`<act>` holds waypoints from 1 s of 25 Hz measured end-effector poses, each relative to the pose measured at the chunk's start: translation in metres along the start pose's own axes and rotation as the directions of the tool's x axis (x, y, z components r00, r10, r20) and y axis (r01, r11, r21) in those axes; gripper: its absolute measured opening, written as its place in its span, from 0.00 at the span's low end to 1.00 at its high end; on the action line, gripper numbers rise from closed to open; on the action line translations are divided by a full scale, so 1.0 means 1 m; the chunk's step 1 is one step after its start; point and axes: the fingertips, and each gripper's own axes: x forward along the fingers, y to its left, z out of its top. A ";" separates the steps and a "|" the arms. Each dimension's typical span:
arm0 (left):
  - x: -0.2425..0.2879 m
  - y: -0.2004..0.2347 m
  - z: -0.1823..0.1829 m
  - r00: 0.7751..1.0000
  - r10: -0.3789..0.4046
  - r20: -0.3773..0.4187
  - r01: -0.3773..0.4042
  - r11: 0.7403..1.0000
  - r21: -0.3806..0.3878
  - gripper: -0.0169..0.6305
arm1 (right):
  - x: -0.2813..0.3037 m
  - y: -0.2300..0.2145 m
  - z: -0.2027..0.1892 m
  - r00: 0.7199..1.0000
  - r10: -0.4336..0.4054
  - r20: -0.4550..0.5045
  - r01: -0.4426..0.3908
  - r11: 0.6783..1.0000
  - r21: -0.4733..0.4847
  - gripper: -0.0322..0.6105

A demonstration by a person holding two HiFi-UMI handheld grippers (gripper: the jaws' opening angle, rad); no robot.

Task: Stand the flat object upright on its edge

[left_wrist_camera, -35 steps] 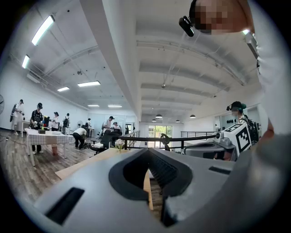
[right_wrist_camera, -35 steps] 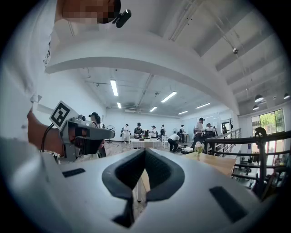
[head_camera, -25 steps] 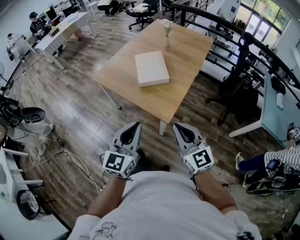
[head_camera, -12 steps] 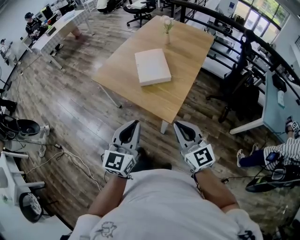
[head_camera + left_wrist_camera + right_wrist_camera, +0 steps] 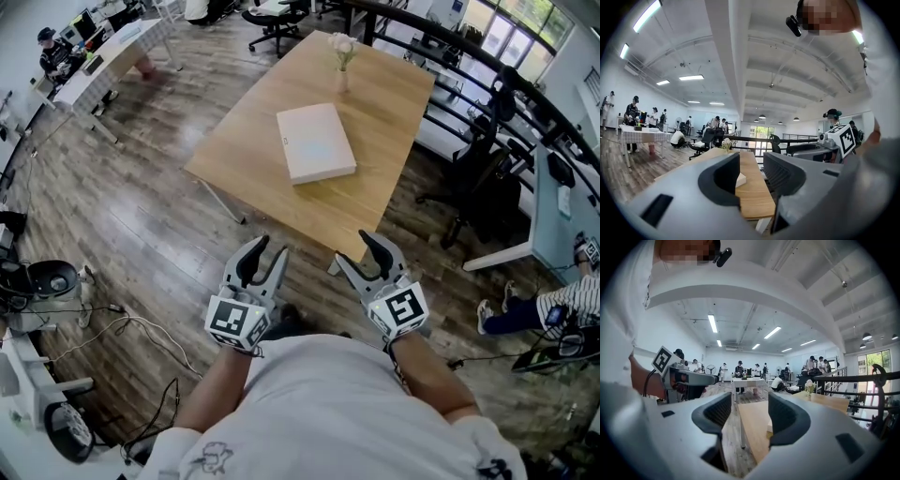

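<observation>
Left hand-held gripper (image 5: pixel 265 256) and right hand-held gripper (image 5: pixel 359 255) point level, side by side, jaws just opened and empty. The box (image 5: pixel 316 142) lies flat on the tabletop (image 5: pixel 384 103), well ahead of both.

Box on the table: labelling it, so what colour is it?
The box is white, clearest in the head view.

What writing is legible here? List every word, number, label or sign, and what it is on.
No readable text.
Left gripper and right gripper, jaws just opened and empty: square markers only, no letters.
Shirt print: too small to read.
White flat box: no print visible.
</observation>
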 end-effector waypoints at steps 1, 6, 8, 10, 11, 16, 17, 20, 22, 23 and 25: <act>0.002 0.011 0.000 1.000 -0.006 -0.001 0.006 1.000 0.000 0.26 | 0.011 0.001 0.000 1.000 0.001 -0.005 -0.001 1.000 0.000 0.45; 0.009 0.057 0.006 0.999 -0.040 -0.006 0.040 0.999 0.002 0.26 | 0.058 0.009 0.009 1.000 -0.015 -0.006 0.015 1.000 -0.007 0.46; 0.012 0.068 0.008 0.999 -0.054 -0.008 0.054 0.999 0.002 0.27 | 0.072 0.011 0.012 1.000 -0.021 -0.006 0.021 1.000 -0.011 0.46; 0.014 0.077 0.009 0.998 -0.066 -0.010 0.066 0.998 0.001 0.27 | 0.081 0.013 0.013 1.000 -0.029 -0.007 0.029 1.000 -0.012 0.46; 0.017 0.081 0.009 0.997 -0.071 -0.011 0.071 0.997 0.001 0.27 | 0.085 0.012 0.014 0.999 -0.032 -0.010 0.032 0.999 -0.011 0.46; 0.027 0.091 0.005 0.996 -0.088 -0.027 0.088 0.996 -0.011 0.27 | 0.098 0.013 0.009 0.999 -0.020 -0.040 0.020 1.000 -0.005 0.46; 0.030 0.091 0.004 0.996 -0.089 -0.028 0.089 0.996 -0.011 0.27 | 0.099 0.011 0.007 0.999 -0.018 -0.043 0.018 1.000 -0.003 0.46; 0.040 0.091 0.002 0.996 -0.085 -0.030 0.085 0.996 -0.008 0.27 | 0.101 0.001 0.003 0.999 -0.010 -0.040 0.010 1.000 0.004 0.46; 0.050 0.090 0.002 0.997 -0.072 -0.033 0.072 0.997 -0.007 0.27 | 0.103 -0.009 0.002 0.999 0.006 -0.038 -0.006 1.000 0.006 0.46; 0.055 0.088 0.002 0.997 -0.063 -0.036 0.062 0.998 -0.006 0.27 | 0.103 -0.015 0.001 0.999 0.017 -0.037 -0.017 1.000 0.008 0.46; 0.067 0.084 0.002 0.998 -0.040 -0.042 0.040 0.999 -0.004 0.27 | 0.103 -0.029 0.000 0.999 0.041 -0.032 -0.040 0.999 0.015 0.46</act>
